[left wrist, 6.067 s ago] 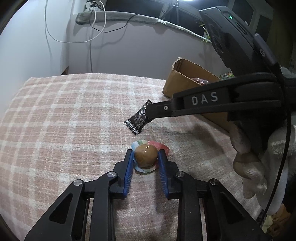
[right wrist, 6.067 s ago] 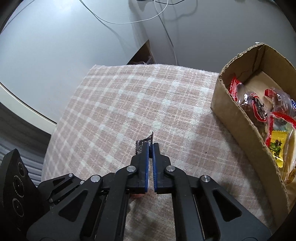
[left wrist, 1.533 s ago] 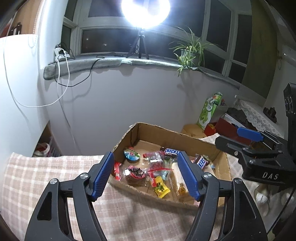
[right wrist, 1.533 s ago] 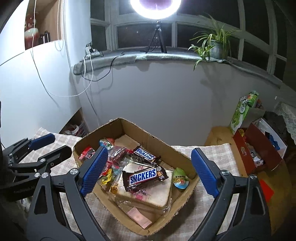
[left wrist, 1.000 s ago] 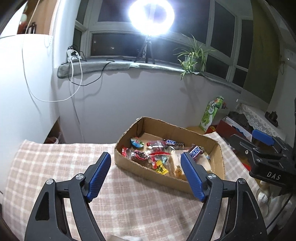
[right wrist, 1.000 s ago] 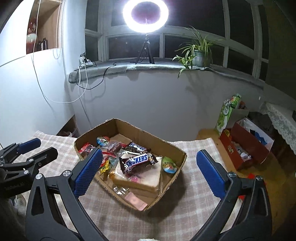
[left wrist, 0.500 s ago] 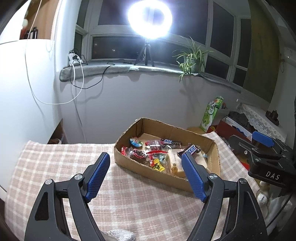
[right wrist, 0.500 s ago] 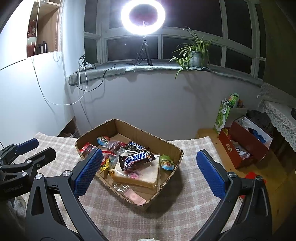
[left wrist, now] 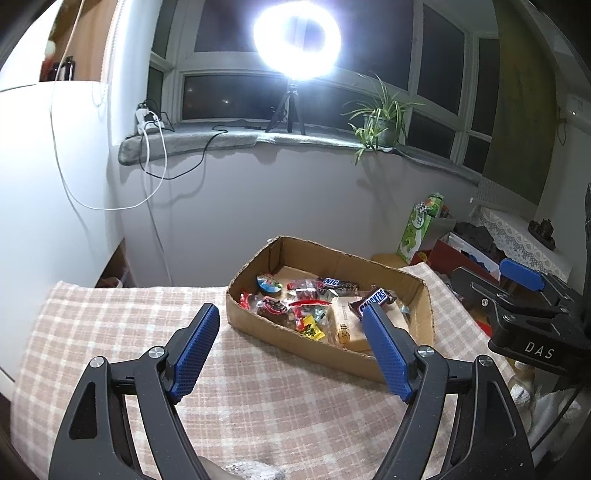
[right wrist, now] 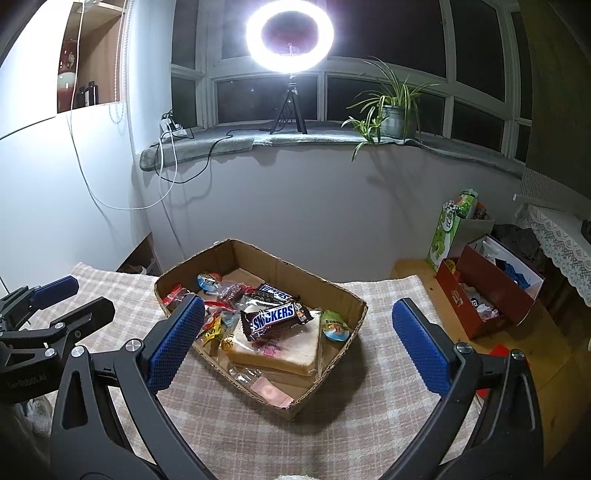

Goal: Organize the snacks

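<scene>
A cardboard box (left wrist: 258,330) (right wrist: 328,376) sits on the checked tablecloth (left wrist: 258,398) and holds several snacks: Snickers bars (right wrist: 275,316) (left wrist: 375,298), a bread pack (right wrist: 284,349), small sweets (left wrist: 271,284). My left gripper (left wrist: 288,341) is open and empty, held back from the box. My right gripper (right wrist: 297,338) is open and empty, held above the box's near side. Each gripper shows in the other's view, the right one (left wrist: 517,291) and the left one (right wrist: 62,299).
A ring light (right wrist: 290,35) on a tripod and a potted plant (right wrist: 395,110) stand on the windowsill behind. A red box (right wrist: 484,295) and a green carton (right wrist: 448,229) sit on the floor at the right. White wall and cables are at the left.
Both grippers, once shut on a jelly cup and a dark packet on the cloth, are now open, empty and pulled back; over the last second the view barely shifts.
</scene>
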A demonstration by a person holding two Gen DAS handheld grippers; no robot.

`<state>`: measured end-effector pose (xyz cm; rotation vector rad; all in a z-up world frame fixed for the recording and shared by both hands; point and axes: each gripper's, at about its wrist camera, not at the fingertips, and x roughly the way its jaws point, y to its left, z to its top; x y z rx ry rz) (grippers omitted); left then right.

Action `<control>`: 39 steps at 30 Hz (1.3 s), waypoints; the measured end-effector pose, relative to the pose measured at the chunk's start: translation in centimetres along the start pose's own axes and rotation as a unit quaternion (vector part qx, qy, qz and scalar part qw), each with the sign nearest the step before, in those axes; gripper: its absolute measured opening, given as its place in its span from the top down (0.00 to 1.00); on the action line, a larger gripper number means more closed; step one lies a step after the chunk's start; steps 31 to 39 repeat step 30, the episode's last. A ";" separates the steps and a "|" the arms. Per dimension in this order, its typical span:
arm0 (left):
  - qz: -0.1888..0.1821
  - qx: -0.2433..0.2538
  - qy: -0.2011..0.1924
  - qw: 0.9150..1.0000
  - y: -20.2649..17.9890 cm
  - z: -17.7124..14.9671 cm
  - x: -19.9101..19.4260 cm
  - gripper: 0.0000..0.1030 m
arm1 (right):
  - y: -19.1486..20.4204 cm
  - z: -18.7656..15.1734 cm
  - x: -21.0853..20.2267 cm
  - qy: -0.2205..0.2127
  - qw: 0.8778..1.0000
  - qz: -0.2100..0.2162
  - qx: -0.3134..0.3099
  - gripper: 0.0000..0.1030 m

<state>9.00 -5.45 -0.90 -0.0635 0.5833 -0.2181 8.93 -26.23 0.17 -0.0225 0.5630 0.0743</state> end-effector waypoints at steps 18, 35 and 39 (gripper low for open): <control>0.001 -0.001 -0.002 1.000 0.0 0.0 -0.3 0.22 | 0.3 0.2 -0.1 0.000 1.000 0.003 -0.001 0.00; -0.004 0.000 -0.003 1.000 -0.1 -0.2 -0.3 0.22 | 0.4 0.1 0.0 0.002 1.000 0.003 -0.003 0.00; -0.004 0.000 -0.003 1.000 -0.1 -0.2 -0.3 0.22 | 0.4 0.1 0.0 0.002 1.000 0.003 -0.003 0.00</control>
